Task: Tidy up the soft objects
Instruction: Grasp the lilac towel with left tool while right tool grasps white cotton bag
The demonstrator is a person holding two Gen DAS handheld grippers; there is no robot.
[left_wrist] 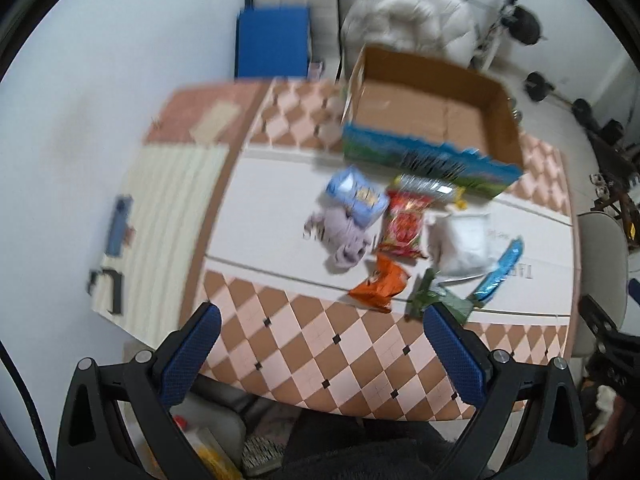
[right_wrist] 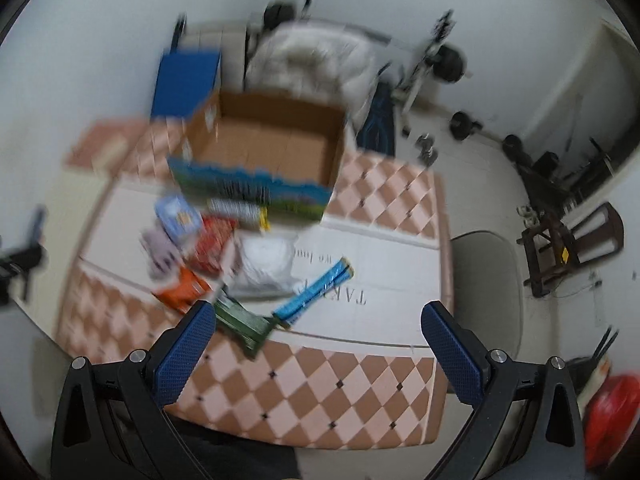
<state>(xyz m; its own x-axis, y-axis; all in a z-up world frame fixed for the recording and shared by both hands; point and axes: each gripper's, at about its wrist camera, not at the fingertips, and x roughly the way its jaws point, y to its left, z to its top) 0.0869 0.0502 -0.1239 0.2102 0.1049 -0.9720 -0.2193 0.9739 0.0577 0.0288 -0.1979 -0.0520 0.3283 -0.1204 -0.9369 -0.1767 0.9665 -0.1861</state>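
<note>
Several soft items lie in a heap on the table [left_wrist: 320, 344]: a lilac cloth [left_wrist: 344, 240], a light blue pack [left_wrist: 356, 196], a red snack bag [left_wrist: 404, 226], an orange bag [left_wrist: 380, 284], a white pouch [left_wrist: 462, 240], a green packet [left_wrist: 432, 298] and a blue wrapper [left_wrist: 500, 270]. An open cardboard box [left_wrist: 432, 120] stands behind them, empty. My left gripper [left_wrist: 320, 352] is open and empty, high above the near table edge. In the right wrist view my right gripper [right_wrist: 320, 348] is open and empty, near the green packet [right_wrist: 244, 324], blue wrapper [right_wrist: 316, 290] and box [right_wrist: 264, 148].
A blue block [left_wrist: 274, 42] and a white cushioned chair [left_wrist: 408, 20] stand behind the table. A grey seat [right_wrist: 488, 280] is at the table's right. Dumbbells [right_wrist: 464, 124] and a wooden stool [right_wrist: 576, 244] are on the floor to the right. Both views are motion-blurred.
</note>
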